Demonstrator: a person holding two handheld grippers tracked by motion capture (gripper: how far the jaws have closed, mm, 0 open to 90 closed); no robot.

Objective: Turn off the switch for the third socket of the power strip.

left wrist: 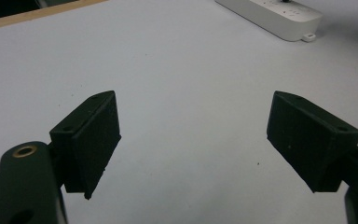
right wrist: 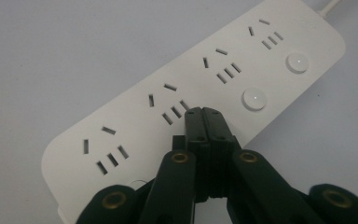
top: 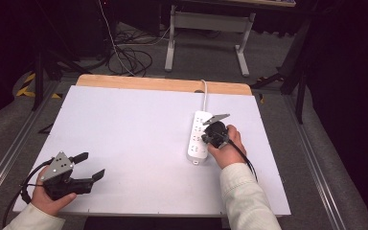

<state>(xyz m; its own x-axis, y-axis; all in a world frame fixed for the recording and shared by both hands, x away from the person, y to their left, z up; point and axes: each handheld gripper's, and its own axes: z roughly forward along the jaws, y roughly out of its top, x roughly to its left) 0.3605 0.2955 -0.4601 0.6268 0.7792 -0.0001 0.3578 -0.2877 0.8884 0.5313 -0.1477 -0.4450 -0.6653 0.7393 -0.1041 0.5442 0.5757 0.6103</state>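
Observation:
A white power strip (top: 199,136) lies right of the board's middle, its cord (top: 204,96) running to the far edge. In the right gripper view the power strip (right wrist: 135,116) shows several socket groups and round white buttons (right wrist: 254,99). My right gripper (right wrist: 203,112) is shut with nothing between the jaws; its tips sit over the strip, beside a socket group, where a button would fall in the row. In the high view the right gripper (top: 210,134) stands over the strip. My left gripper (top: 90,166) rests at the near left, open and empty. The left gripper (left wrist: 193,140) frames bare board.
The white board (top: 134,139) lies on a wooden table (top: 163,84). The power strip's near end (left wrist: 279,18) shows at the top of the left gripper view. Metal rails (top: 9,153) run along both sides. Cables (top: 129,57) and a desk frame (top: 206,28) stand on the floor beyond.

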